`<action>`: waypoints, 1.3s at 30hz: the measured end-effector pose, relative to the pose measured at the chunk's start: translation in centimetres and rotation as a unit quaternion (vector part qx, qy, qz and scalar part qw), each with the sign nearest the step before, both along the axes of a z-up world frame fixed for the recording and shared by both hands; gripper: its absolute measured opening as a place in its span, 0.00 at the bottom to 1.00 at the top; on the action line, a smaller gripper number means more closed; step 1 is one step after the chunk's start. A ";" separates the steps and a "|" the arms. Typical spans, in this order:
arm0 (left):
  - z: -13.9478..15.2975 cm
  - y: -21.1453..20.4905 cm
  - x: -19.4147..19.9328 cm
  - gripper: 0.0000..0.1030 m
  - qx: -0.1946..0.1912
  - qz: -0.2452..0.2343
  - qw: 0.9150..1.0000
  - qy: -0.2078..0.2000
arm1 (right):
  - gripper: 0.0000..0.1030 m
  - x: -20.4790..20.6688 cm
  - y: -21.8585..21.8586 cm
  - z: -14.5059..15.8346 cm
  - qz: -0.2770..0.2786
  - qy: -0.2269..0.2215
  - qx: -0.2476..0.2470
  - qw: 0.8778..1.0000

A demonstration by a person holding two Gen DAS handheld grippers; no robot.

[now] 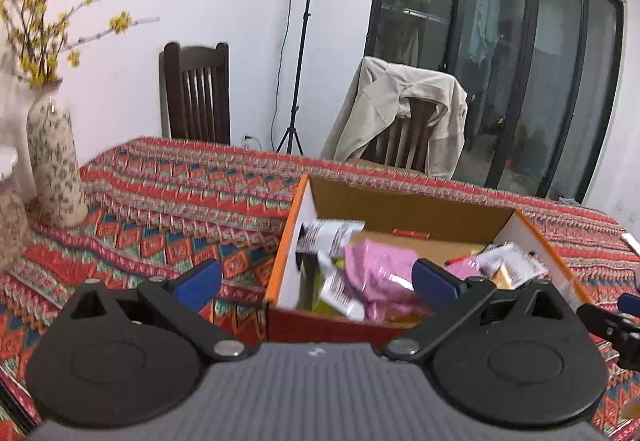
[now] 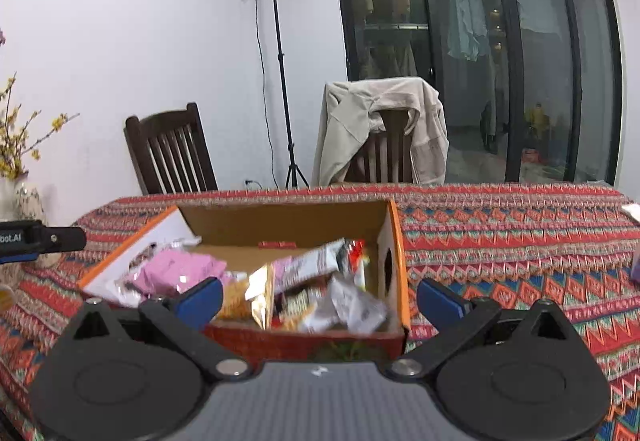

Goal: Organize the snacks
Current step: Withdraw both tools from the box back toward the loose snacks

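An open orange cardboard box [image 1: 288, 241] sits on the patterned tablecloth and holds several snack packets, among them a pink packet [image 1: 376, 269] and a white packet [image 1: 332, 237]. My left gripper [image 1: 316, 281] is open and empty, just in front of the box's near left corner. In the right wrist view the same box [image 2: 394, 241] shows the pink packet [image 2: 180, 273], a yellow packet [image 2: 256, 293] and silver packets [image 2: 352, 305]. My right gripper [image 2: 320, 301] is open and empty, just above the box's near wall.
A patterned vase [image 1: 54, 157] with yellow flowers stands at the table's left. Two dark chairs [image 1: 196, 93] stand behind the table, one draped with a beige jacket [image 1: 400, 113]. A light stand [image 2: 276, 61] is by the wall. A small white object [image 2: 632, 211] lies at the far right.
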State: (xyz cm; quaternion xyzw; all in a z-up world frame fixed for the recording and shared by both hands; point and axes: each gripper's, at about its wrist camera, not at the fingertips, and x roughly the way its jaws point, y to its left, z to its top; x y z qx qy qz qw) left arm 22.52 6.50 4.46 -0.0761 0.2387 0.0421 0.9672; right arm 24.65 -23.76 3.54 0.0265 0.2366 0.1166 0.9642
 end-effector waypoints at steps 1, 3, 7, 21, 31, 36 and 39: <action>-0.6 0.1 0.1 1.00 -0.007 -0.002 1.000 0.002 | 1.00 -0.1 -0.1 -0.5 0.001 0.003 0.005 1.000; -1.5 0.1 0.3 1.00 -0.012 -0.006 1.000 0.000 | 1.00 -0.3 -0.4 -1.5 0.006 0.006 0.023 1.000; -2.3 0.0 0.1 1.00 -0.003 -0.016 1.000 -0.009 | 1.00 0.1 -0.4 -2.9 0.008 0.017 0.033 0.999; -2.9 0.1 -0.2 1.00 -0.009 -0.031 0.999 -0.006 | 1.00 -0.4 -0.5 -3.5 0.006 0.023 0.037 0.999; -2.9 0.3 -0.1 1.00 -0.013 -0.031 0.999 -0.004 | 1.00 -1.1 -0.1 -2.9 0.012 0.008 0.036 0.999; -3.1 0.4 0.0 1.00 -0.017 -0.028 0.999 0.001 | 1.00 -1.1 -0.2 -2.8 0.012 0.007 0.039 0.999; -3.2 0.6 0.0 1.00 -0.019 -0.027 0.999 0.003 | 1.00 -1.1 -0.2 -2.8 0.012 0.007 0.039 0.999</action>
